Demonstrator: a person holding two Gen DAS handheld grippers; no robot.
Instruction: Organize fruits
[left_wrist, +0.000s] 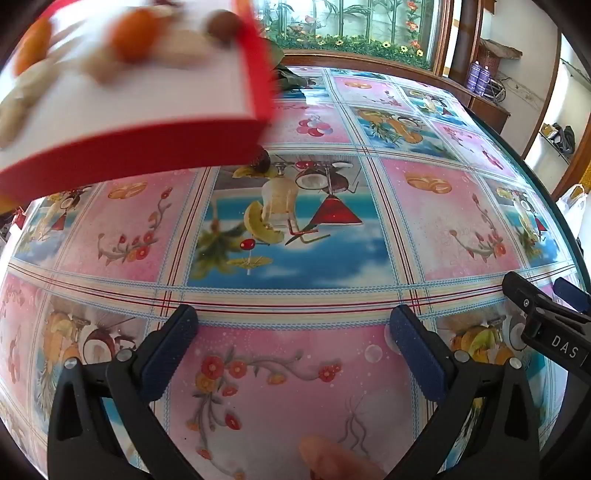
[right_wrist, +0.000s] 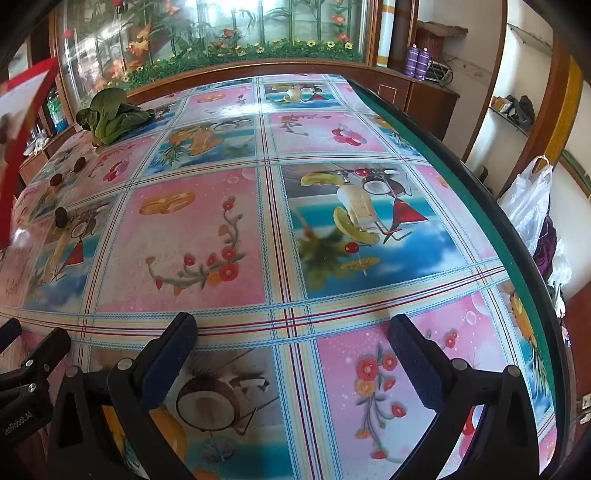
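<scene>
Both tools hang over the table (right_wrist: 236, 295) with nothing in them. The left gripper (left_wrist: 293, 334) has its jaws spread wide, bare cloth between them; the right gripper (right_wrist: 291, 339) is just as wide apart and just as empty.

In the upper left of the left view a red-rimmed tray (left_wrist: 155, 144) is tilted and blurred, carrying what look like orange fruits (left_wrist: 135, 35) and a brown one (left_wrist: 223, 24).

In the right view, three small dark fruits (right_wrist: 61, 218) lie on the cloth at mid left, with leafy greens (right_wrist: 110, 118) beyond them, toward the upper left.
</scene>
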